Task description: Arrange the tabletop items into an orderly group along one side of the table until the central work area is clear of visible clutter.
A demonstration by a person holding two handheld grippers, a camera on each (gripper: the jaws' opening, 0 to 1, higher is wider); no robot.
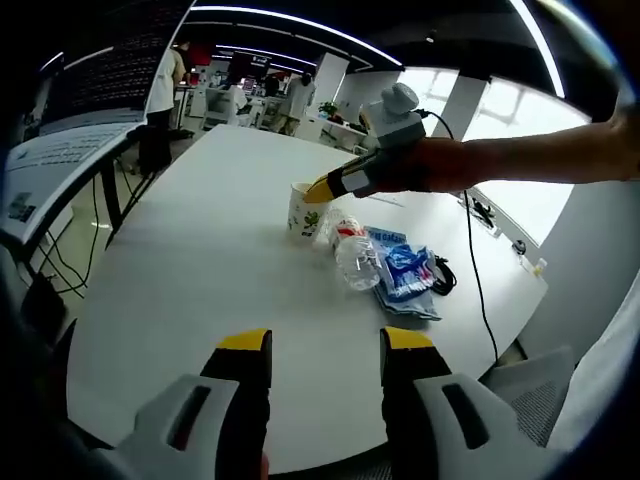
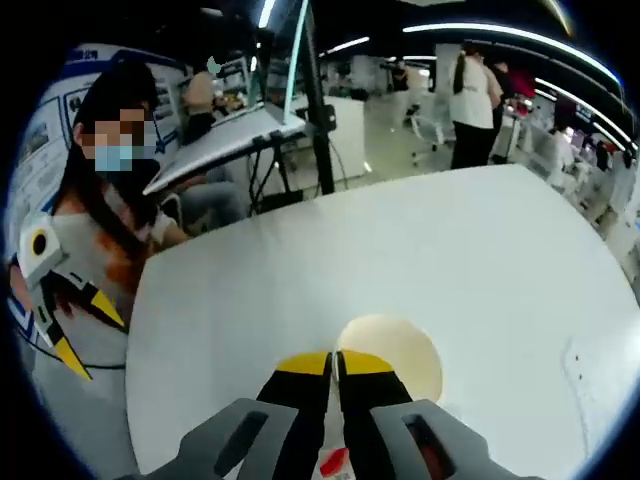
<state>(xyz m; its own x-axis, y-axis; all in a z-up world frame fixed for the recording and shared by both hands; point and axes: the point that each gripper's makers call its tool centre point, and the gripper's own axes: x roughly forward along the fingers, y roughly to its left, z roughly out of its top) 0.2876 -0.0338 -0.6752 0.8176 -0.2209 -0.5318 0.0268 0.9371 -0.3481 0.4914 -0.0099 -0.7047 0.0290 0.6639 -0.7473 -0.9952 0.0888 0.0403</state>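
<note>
Left gripper view: leaf-printed paper cup (image 1: pixel 304 209)

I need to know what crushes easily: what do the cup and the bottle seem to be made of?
The white printed cup looks like matte paper, with a thin rolled rim. The clear bottle lying on its side looks like thin glossy plastic: see-through and shiny. Both probably crush easily.
</note>
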